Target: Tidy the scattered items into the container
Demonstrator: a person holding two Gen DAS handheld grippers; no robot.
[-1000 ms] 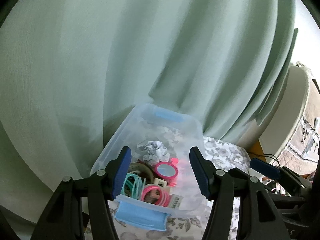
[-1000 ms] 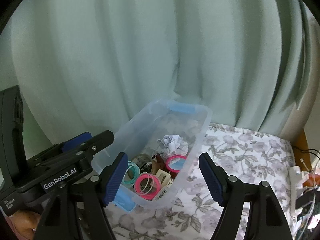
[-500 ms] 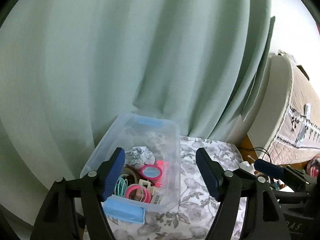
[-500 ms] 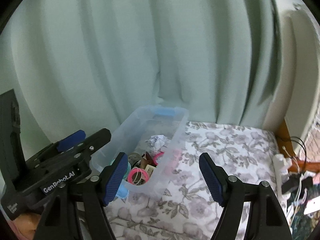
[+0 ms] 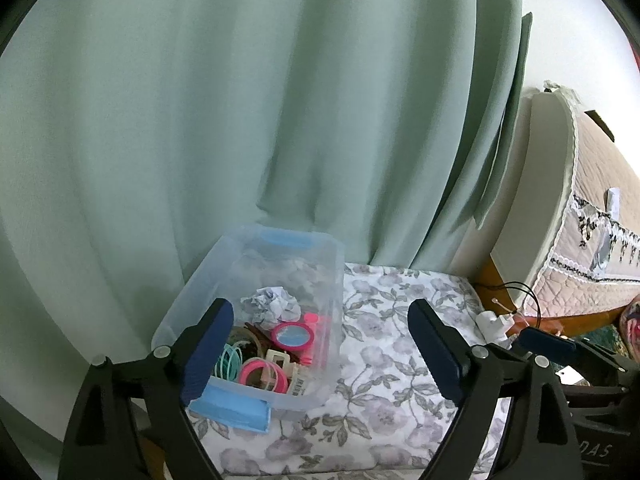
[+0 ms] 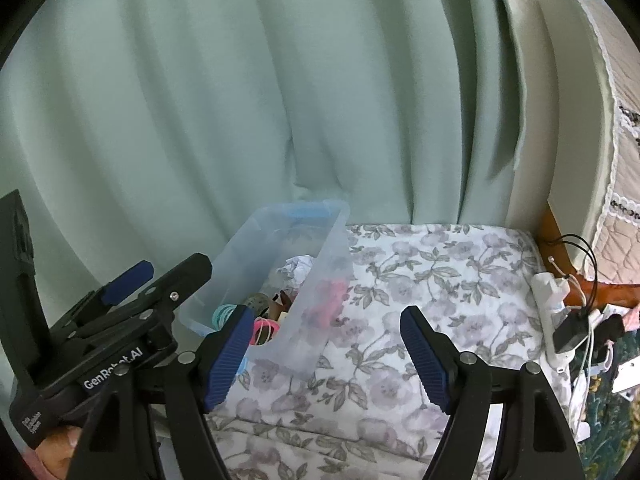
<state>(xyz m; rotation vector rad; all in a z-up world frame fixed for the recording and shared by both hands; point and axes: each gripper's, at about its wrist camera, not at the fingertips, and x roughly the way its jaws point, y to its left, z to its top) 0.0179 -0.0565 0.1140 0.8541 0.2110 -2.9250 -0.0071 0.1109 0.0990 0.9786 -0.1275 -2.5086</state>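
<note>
Both tools backed off container (image 5: 336, 280) (floral cloth (image 5: 384, 344) open).

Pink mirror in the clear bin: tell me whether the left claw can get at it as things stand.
Probably yes. The pink mirror lies uncovered on top in the lidless bin, and the left claw, its jaws opening and empty, points that way.

Left gripper (image 5: 320, 348) tilted downward, blue pads (image 5: 208, 354) spread wide, jaws opening, nothing between them. Right gripper (image 6: 326, 356) alongside, likewise angled down, jaws opening, nothing gripped. Part of a hand (image 6: 60, 454) visible under the left gripper's body, bottom-left of the right wrist view.
</note>
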